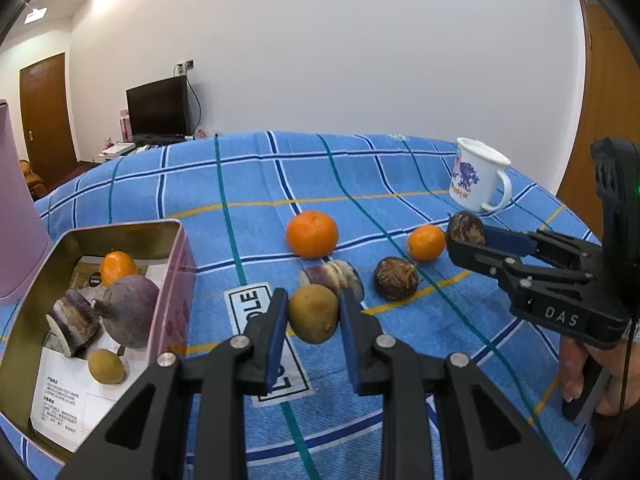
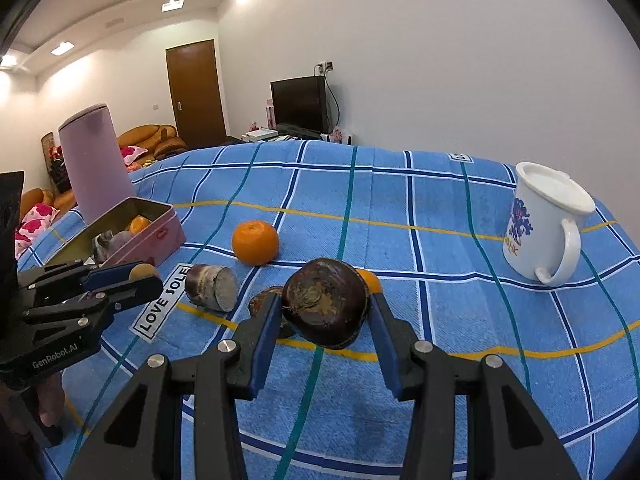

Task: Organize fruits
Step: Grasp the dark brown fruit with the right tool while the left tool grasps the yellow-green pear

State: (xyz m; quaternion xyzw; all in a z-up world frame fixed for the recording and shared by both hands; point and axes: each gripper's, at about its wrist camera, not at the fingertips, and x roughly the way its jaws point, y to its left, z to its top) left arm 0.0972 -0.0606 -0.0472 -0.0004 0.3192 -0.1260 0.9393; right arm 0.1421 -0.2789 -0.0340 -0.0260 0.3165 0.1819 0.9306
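My left gripper (image 1: pixel 313 312) is shut on a small yellow-brown fruit (image 1: pixel 312 314) just above the blue checked cloth (image 1: pixel 248 184). To its right, my right gripper (image 1: pixel 466 236) is shut on a dark brown chestnut-like fruit (image 1: pixel 466 227). The right wrist view shows that dark fruit (image 2: pixel 326 302) pinched between the blue pads of my right gripper (image 2: pixel 324 308). On the cloth lie a big orange (image 1: pixel 312 234), a small orange (image 1: pixel 426 243), another dark fruit (image 1: pixel 396 279) and a purple cut piece (image 1: pixel 332 276). An open pink tin (image 1: pixel 176 264) at the left holds several fruits.
A white mug (image 1: pixel 478 178) with a blue print stands at the back right of the cloth. A tall pink canister (image 2: pixel 96 156) stands behind the tin. A hand (image 1: pixel 580 376) holds the right gripper's handle. The cloth's far edge drops off toward a room with a TV.
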